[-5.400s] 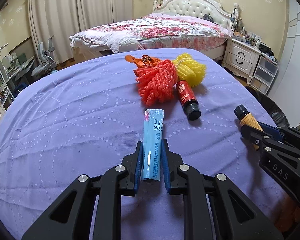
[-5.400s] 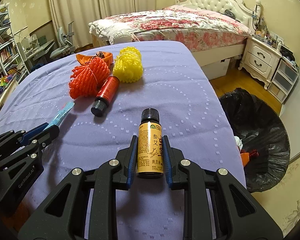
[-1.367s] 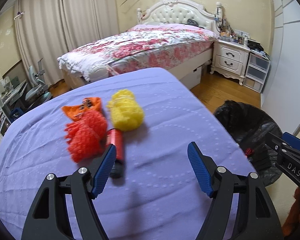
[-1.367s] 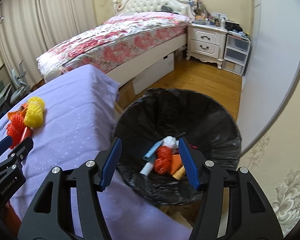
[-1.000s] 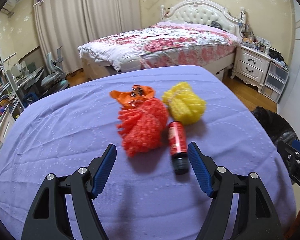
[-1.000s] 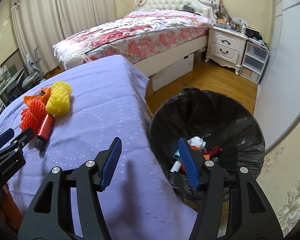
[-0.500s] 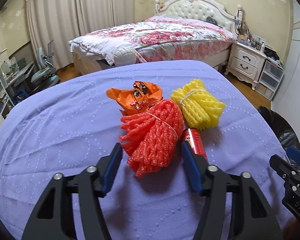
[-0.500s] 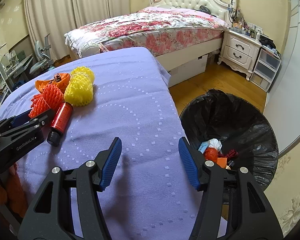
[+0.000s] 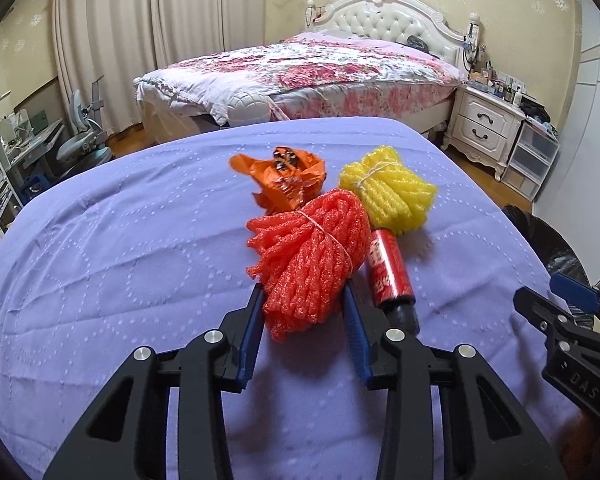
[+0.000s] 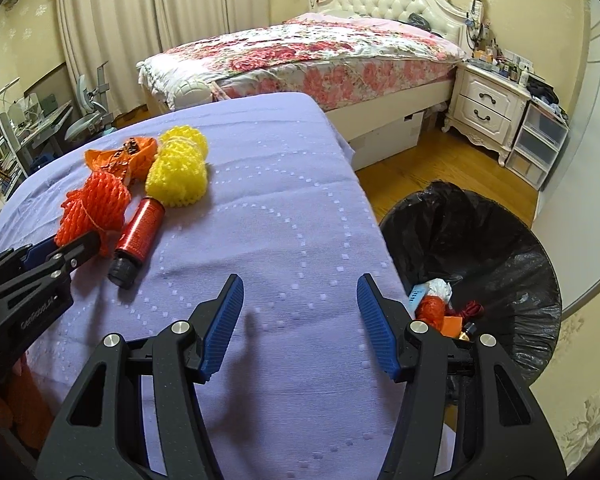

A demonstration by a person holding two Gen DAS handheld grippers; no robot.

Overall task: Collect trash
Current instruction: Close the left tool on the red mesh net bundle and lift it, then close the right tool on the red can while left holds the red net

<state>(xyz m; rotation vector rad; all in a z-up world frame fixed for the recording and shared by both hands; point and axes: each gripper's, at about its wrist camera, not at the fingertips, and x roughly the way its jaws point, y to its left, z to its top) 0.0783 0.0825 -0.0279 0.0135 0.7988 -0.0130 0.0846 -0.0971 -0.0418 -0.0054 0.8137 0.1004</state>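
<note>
Over on the left, you're closing your left gripper (image 9: 304, 316) around the red foam net (image 9: 310, 258), jaws just narrowing with the bundle between them and the blue pads (image 9: 250, 332) touching its sides, likely so the soft mesh compresses without slipping. Just beside it, the red bottle (image 9: 390, 276) is lying against the yellow foam net (image 9: 388, 196), the orange wrapper (image 9: 286, 178) behind, all on the purple tablecloth (image 9: 120, 248). Moving right, you're holding your right gripper (image 10: 300, 320) about half open and empty over bare cloth, probably ready for the bottle. Far right, the black-lined bin (image 10: 496, 240) is waiting beside the table.
</note>
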